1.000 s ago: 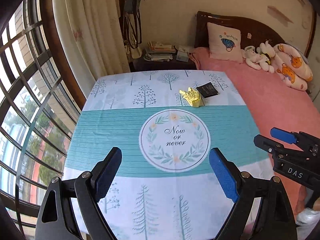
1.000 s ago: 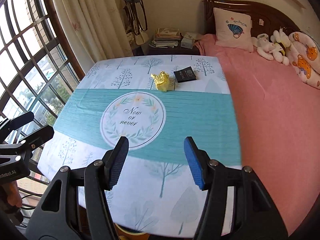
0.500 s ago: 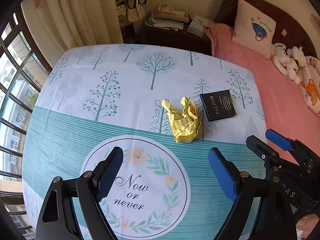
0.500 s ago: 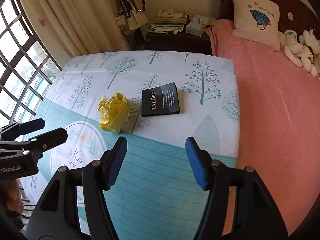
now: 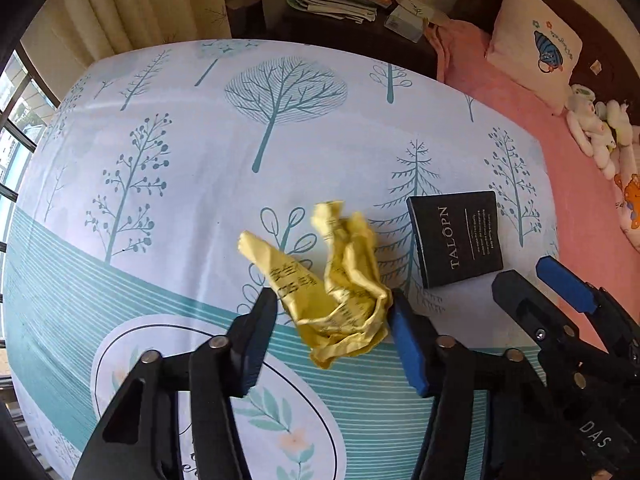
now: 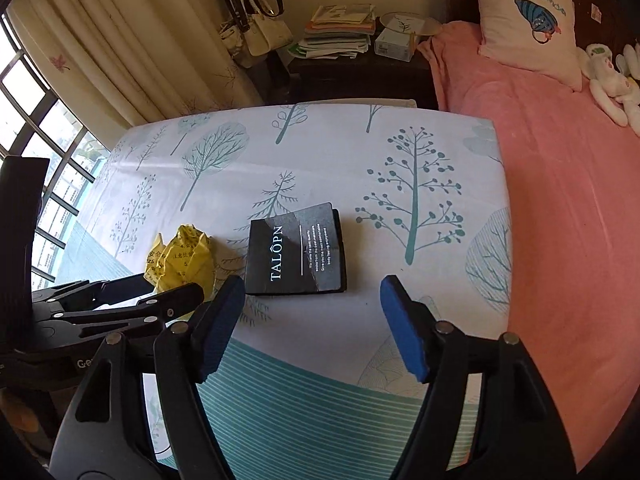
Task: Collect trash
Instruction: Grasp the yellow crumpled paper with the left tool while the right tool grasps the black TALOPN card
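Paper is the soft risk on this worktop (image 5: 160, 128): the yellow paper wad (image 5: 336, 276) is loosely crushed, springy and light, with a long flap sticking out to its left. The left hand-held gripper (image 5: 334, 312) has its jaws set to either side of the wad's near end, the right pad looking to touch the crumple and the left pad just beside the flap, but I cannot tell that it is squeezed yet; the jaws stand about as wide as the wad, with nothing lifted. If they close only on that near edge, a thin fold could tear or slide out, and the wad would drop back. Closing low could also pinch the tablecloth (image 5: 280, 92), which is smooth printed fabric, and drag it along.

Just to the right of the wad lies the black box (image 6: 296, 252), flat, rigid and matt, with white lettering on its lid. It sits close to the wad but apart from it. The right hand-held gripper (image 6: 312, 308) hangs wide open near the box's front edge, holding nothing. A box this low gives little side to grip, so I judge the pads may skid over the top or shove it across the slick cloth towards the pink bed (image 6: 560, 200) at the right edge. With both tools working so near each other, they could also knock together.
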Action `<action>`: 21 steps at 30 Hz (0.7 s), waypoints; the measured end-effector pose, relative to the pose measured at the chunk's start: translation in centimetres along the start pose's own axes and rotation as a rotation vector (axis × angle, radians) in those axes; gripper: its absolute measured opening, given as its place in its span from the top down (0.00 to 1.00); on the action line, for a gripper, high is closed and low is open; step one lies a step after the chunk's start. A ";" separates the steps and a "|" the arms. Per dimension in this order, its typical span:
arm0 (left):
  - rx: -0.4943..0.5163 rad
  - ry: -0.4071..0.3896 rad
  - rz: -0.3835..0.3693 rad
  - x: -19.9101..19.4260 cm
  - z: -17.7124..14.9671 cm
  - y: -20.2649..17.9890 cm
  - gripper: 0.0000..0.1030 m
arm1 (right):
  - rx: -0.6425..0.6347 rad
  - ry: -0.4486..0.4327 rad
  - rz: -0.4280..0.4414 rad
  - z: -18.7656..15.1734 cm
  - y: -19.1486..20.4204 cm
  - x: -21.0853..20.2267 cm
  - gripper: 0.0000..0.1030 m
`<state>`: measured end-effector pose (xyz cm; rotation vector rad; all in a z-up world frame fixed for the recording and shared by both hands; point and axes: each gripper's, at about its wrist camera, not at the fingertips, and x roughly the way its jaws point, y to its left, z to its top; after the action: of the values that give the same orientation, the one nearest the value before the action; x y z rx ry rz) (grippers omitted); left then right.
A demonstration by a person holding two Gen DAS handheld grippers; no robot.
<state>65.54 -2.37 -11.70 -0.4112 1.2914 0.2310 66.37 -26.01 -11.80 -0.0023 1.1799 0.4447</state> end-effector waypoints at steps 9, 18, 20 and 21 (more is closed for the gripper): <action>-0.033 -0.050 0.031 -1.1 0.0 3.1 0.68 | -0.069 0.031 -0.039 0.7 2.5 4.3 0.29; -0.109 -0.062 0.022 -2.7 -1.5 7.0 0.68 | -0.207 -0.003 -0.177 0.0 6.1 6.8 0.25; -0.112 -0.069 0.020 -3.2 -1.9 7.2 0.68 | -0.197 -0.014 -0.184 0.0 6.1 6.7 0.33; -0.109 -0.075 0.019 -3.5 -2.1 7.3 0.68 | -0.193 -0.010 -0.182 0.0 6.0 6.7 0.33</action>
<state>59.87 3.56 -9.98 -0.4790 1.2132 0.3310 66.38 -18.27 -16.43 -0.2719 1.1124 0.3958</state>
